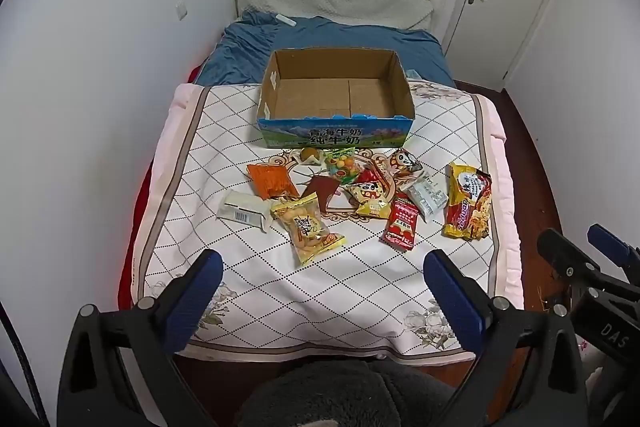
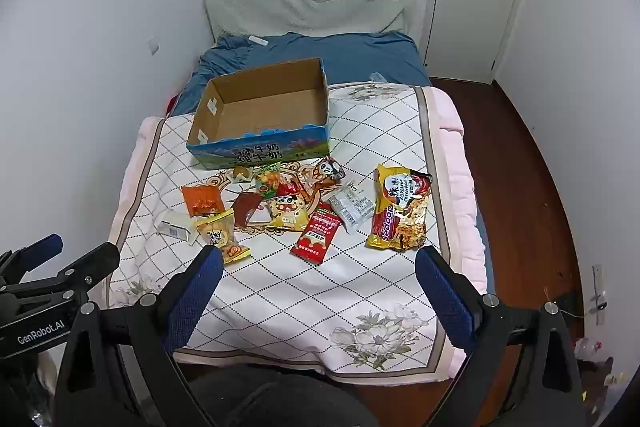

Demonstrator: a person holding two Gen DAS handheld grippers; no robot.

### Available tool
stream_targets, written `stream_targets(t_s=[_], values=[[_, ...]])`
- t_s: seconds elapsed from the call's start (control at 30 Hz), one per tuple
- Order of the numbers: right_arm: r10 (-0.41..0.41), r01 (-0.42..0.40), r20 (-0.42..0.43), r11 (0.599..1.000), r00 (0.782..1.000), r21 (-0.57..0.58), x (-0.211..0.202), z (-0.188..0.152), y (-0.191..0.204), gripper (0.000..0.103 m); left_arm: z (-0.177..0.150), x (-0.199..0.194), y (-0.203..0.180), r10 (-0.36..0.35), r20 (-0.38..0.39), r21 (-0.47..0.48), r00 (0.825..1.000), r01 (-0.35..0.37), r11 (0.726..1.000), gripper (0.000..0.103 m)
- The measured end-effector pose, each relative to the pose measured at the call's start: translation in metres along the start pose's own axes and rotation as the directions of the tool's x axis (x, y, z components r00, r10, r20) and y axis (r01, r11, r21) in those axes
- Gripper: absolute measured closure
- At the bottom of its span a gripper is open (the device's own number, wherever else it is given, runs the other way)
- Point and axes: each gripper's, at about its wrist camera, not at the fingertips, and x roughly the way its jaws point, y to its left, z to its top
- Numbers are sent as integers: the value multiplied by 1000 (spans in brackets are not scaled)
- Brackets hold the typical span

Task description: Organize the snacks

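Only the right wrist view shows floor clutter (image 2: 596,351) — bottom right.

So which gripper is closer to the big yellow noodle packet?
Right. The right gripper hangs just below the yellow noodle packet; the left gripper is off toward its left.

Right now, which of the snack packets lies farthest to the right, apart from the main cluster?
The yellow and red instant noodle packet, the largest one. It lies alone at the right of the quilt, with bare quilt between it and the clear wrapped packet at the cluster's edge.
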Motion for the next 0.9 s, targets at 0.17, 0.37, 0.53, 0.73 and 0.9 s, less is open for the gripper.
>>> stream_targets(t_s=[0.17, 0.37, 0.53, 0.73, 0.9], values=[[-9, 9, -6, 1000, 1000, 8, 2, 0, 1, 4, 1, 0, -2, 4, 0, 6, 1000, -4, 1000, 0], [-14, 14, 17, 1000, 1000, 10, -12, 4, -6, 4, 3, -7, -5, 11, 20, 13, 1000, -11, 1000, 0], [-23, 22, 24, 1000, 999, 22, -12, -1, -6, 4, 2, -9, -5, 11, 28, 14, 1000, -11, 1000, 0], [-22, 21, 26, 999, 999, 24, -13, 1, -8, 4, 2, -9, -8, 15, 31, 17, 999, -15, 1000, 0], [-25, 24, 30, 999, 999, 30, -14, 0, -10, 4, 4, -10, -10, 16, 33, 18, 999, -16, 1000, 0]])
